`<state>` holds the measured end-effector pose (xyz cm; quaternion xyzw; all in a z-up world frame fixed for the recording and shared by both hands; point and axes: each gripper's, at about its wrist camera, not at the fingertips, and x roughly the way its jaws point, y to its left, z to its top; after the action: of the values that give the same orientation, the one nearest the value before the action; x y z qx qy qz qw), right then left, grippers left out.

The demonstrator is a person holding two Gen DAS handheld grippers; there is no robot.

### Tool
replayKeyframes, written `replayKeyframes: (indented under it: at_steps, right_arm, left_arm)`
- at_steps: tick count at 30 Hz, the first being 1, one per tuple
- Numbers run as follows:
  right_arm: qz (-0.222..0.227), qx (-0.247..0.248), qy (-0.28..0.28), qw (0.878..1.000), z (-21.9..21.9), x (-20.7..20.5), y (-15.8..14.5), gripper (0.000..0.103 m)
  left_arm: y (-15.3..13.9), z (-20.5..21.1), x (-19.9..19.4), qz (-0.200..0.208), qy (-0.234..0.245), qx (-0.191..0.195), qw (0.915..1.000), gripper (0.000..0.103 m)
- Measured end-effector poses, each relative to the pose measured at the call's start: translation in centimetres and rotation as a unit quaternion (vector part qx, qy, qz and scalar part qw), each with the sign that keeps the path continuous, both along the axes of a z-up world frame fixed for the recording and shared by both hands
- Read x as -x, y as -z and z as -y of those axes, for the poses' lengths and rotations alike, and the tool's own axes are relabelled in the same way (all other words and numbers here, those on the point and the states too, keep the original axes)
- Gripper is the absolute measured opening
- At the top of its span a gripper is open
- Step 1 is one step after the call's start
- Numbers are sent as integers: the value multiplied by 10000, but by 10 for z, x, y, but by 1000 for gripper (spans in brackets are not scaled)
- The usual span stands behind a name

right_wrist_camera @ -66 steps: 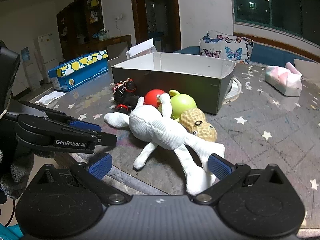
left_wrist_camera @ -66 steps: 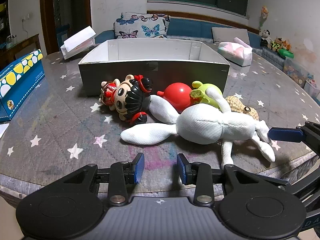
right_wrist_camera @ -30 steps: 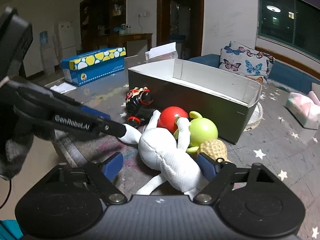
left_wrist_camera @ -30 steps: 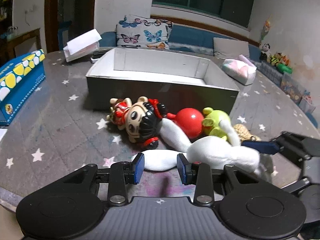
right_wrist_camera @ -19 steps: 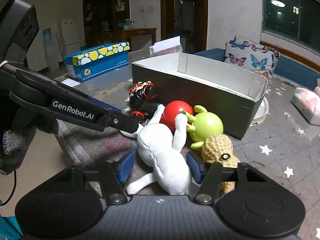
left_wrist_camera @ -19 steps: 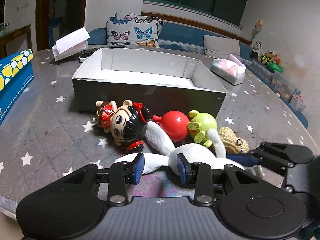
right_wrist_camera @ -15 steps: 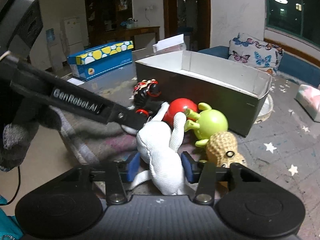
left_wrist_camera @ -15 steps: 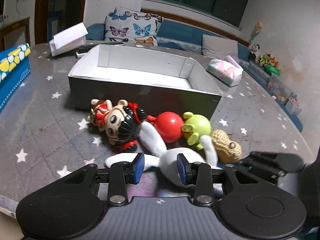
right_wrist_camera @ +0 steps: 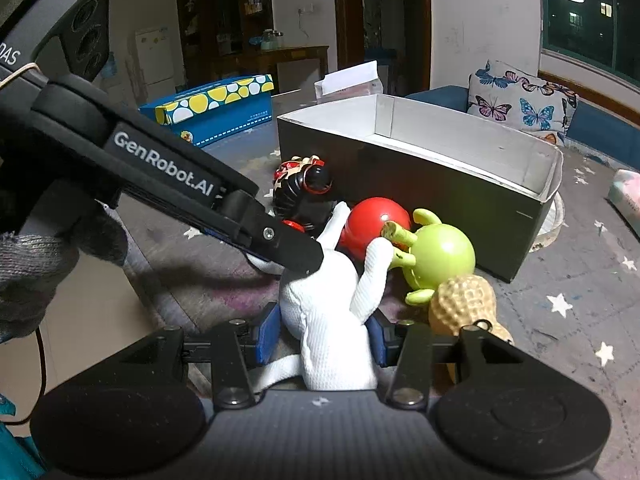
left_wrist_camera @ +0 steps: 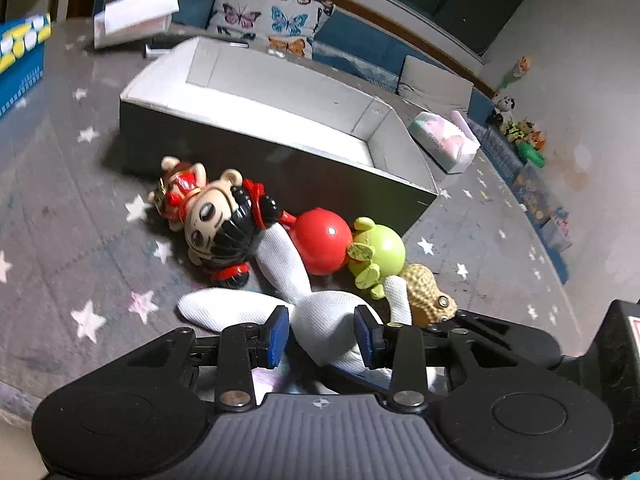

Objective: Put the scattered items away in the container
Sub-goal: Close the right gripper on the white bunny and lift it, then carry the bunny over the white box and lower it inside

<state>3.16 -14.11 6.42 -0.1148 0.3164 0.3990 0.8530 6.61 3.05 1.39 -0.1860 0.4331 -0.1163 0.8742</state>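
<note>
Now right gripper (right_wrist_camera: 322, 338) around white plush rabbit (right_wrist_camera: 328, 320).

The right tongs (right_wrist_camera: 320, 334), wide open and short of the white cloth doll (right_wrist_camera: 328, 320) two seconds ago, have moved in and narrowed until both pads press its body. The left tongs (left_wrist_camera: 322, 334) have come closer too, now straddling the same doll, their gap unchanged. The doll's arm now sticks up against the red ball (right_wrist_camera: 374, 226)
</note>
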Motion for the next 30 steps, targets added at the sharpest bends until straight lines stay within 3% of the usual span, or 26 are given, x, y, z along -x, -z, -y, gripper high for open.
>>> replayKeyframes:
  at_steps: [8,20,30]
  right_arm:
    - [-50,-33,17,10000,14,7,3,40]
    - [-11,-120,47,9999,22,16,-5,36]
    - [477,-283,116,9984,31,19,-40,35]
  left_arm:
    - [14,-4,1,-255,28,735,9970,40]
    - [4,1,11,-13,284,648,9975,37]
    - [-37,7,16,586,394,664,9953,37]
